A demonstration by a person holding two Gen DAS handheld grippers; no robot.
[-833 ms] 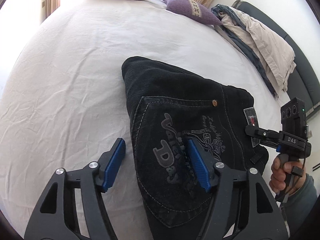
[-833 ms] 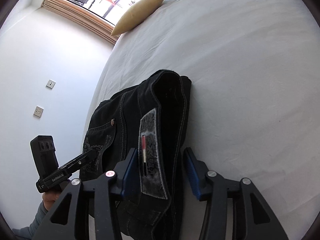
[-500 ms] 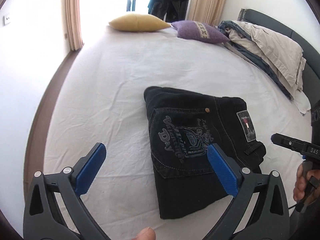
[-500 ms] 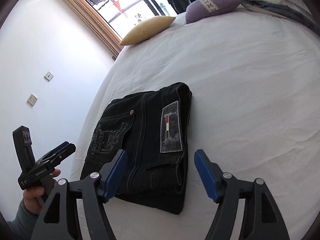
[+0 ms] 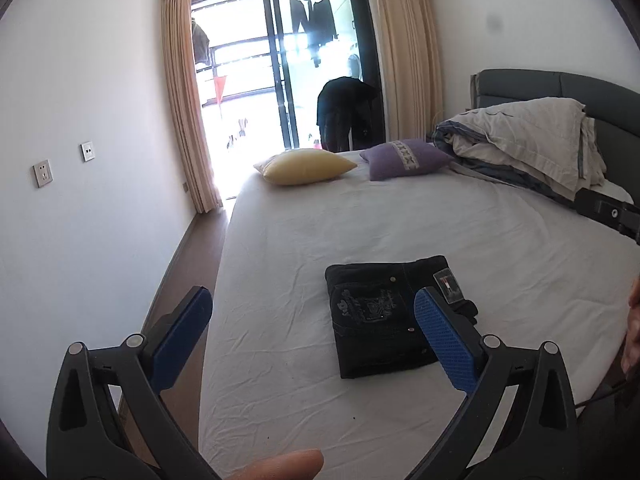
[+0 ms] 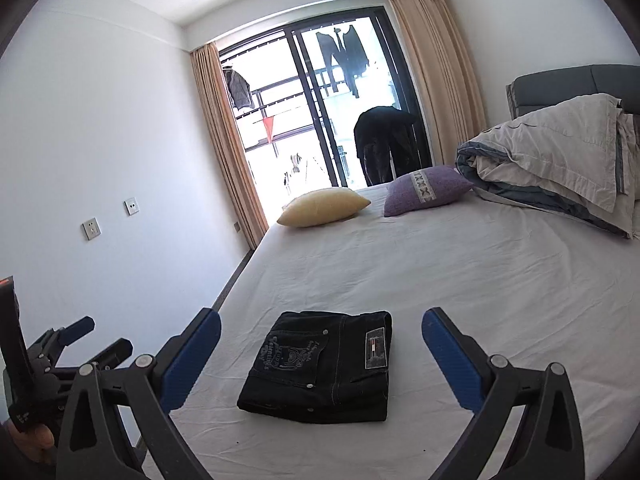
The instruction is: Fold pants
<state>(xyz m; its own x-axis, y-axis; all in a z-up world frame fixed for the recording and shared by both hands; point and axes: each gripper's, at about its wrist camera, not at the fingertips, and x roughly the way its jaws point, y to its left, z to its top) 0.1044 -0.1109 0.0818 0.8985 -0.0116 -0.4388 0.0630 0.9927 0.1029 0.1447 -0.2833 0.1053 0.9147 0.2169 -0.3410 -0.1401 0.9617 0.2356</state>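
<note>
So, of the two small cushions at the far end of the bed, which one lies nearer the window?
The yellow cushion. It lies on the window side, while the purple cushion lies beside the heaped duvet.

We see a bedroom with plain white walls (image 6: 100, 128). A wide bed (image 6: 460, 280) under a wrinkled white sheet fills the right side, with a grey padded headboard (image 6: 568, 84) behind a heap of folded bedding (image 6: 560, 160). A yellow pillow (image 6: 324, 207) and a purple pillow (image 6: 426, 191) lie at the far edge. Beige curtains (image 6: 224, 140) frame a sliding glass door (image 6: 320, 112), through which strong daylight pours; dark clothes (image 6: 344, 56) hang outside. Two wall plates (image 5: 64, 162) sit on the left wall above a wooden floor (image 5: 192, 248).
</note>
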